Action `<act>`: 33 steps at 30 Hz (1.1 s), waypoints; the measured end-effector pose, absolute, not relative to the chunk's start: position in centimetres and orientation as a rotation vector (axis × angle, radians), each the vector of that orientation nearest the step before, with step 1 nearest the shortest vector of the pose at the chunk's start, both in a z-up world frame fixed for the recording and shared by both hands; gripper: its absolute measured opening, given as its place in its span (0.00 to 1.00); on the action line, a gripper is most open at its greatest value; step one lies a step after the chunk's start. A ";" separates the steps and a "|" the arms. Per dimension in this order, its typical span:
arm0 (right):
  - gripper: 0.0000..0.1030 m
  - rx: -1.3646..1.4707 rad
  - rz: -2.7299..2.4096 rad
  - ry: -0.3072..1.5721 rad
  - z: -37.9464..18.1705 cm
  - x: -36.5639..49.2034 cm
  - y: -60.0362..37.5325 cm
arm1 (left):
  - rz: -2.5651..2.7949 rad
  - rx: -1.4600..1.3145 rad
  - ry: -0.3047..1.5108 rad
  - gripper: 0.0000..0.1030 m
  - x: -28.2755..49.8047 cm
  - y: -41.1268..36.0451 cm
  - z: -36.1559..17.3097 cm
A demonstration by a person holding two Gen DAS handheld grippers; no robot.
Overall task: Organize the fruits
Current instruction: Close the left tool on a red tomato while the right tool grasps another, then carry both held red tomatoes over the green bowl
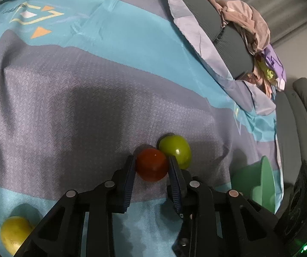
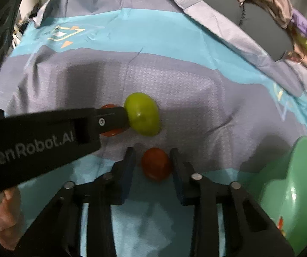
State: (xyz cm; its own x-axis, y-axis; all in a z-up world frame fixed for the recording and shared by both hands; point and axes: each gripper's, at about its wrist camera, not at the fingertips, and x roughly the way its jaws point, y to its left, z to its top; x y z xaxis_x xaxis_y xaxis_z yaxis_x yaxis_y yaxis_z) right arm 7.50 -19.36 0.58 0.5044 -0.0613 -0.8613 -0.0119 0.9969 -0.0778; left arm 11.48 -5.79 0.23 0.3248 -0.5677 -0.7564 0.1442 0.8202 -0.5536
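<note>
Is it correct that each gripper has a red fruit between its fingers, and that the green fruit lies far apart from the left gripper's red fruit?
Not quite. The green fruit is not far apart: in the left wrist view it lies right against the red fruit between the left gripper's fingers. The rest holds: the right gripper also has a second red fruit between its fingers.

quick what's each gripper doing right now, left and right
Left gripper: fingers closed against a red fruit, with a green fruit touching it.
Right gripper: open, fingers either side of another red fruit, not gripping.
</note>
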 end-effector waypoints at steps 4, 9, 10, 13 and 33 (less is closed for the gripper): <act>0.25 -0.062 -0.013 1.040 0.6 7.2 -18.9 | -0.476 -0.413 1.153 0.29 11.2 -5.8 0.5; 0.25 0.019 0.061 1.033 1.2 6.1 -19.1 | -0.430 -0.408 1.146 0.29 10.5 -5.0 1.0; 0.25 0.025 0.069 1.031 1.3 5.8 -19.1 | -0.430 -0.414 1.141 0.29 10.3 -4.7 1.1; 0.25 0.034 0.086 1.010 1.9 4.7 -19.1 | -0.400 -0.401 1.118 0.29 9.2 -4.0 1.7; 0.25 0.298 0.140 0.816 7.3 -3.7 -23.1 | -0.385 -0.225 0.964 0.29 3.1 -5.7 6.8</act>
State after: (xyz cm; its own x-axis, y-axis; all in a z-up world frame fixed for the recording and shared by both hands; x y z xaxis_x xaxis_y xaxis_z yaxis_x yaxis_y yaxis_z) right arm -3.65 -23.08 7.31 0.6786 0.2368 -0.6953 -0.0090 0.9492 0.3145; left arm 3.07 -5.66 6.80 0.5100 -0.4152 -0.7534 0.2178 0.9096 -0.3538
